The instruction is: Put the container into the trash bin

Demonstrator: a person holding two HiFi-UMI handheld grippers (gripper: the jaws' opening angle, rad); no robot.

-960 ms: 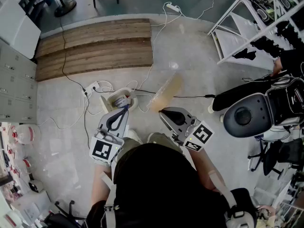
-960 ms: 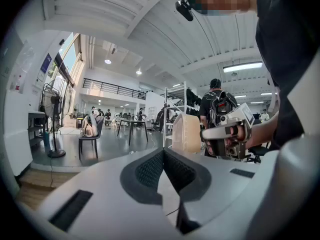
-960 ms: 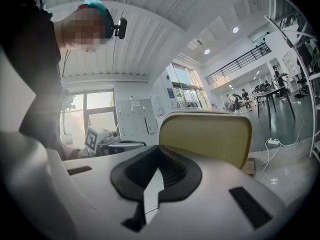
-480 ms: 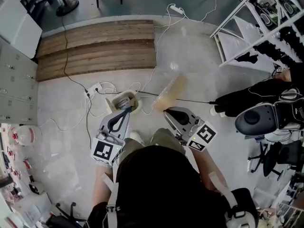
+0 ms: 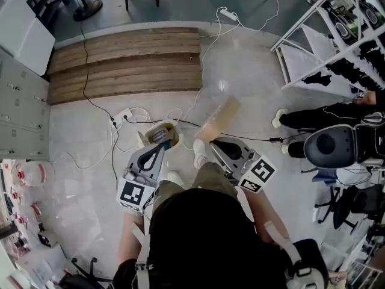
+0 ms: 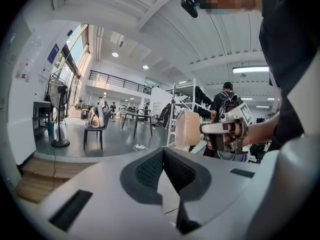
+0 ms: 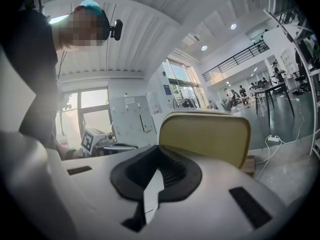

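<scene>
My right gripper [image 5: 212,142] is shut on a translucent yellowish plastic container [image 5: 218,120], which sticks out forward over the concrete floor. In the right gripper view the container [image 7: 205,134] stands upright just beyond the closed jaws of the right gripper [image 7: 160,150]. A small trash bin [image 5: 161,134] with rubbish in it sits on the floor to the container's left. My left gripper [image 5: 160,142] is shut and holds nothing, its tip just over the bin's near side. The left gripper view shows its own jaws closed [image 6: 162,151], with the container [image 6: 187,129] off to the right.
Cables and a power strip [image 5: 123,114] lie around the bin. A wooden plank platform [image 5: 123,62] is farther ahead. A white rack [image 5: 325,35], another person's legs [image 5: 313,116] and an office chair [image 5: 337,146] are at the right. Grey lockers [image 5: 18,113] line the left.
I have stepped a little forward: a white shoe now shows beside the bin, which sits closer under the grippers. The right gripper keeps its grip on the container; the left stays shut.
</scene>
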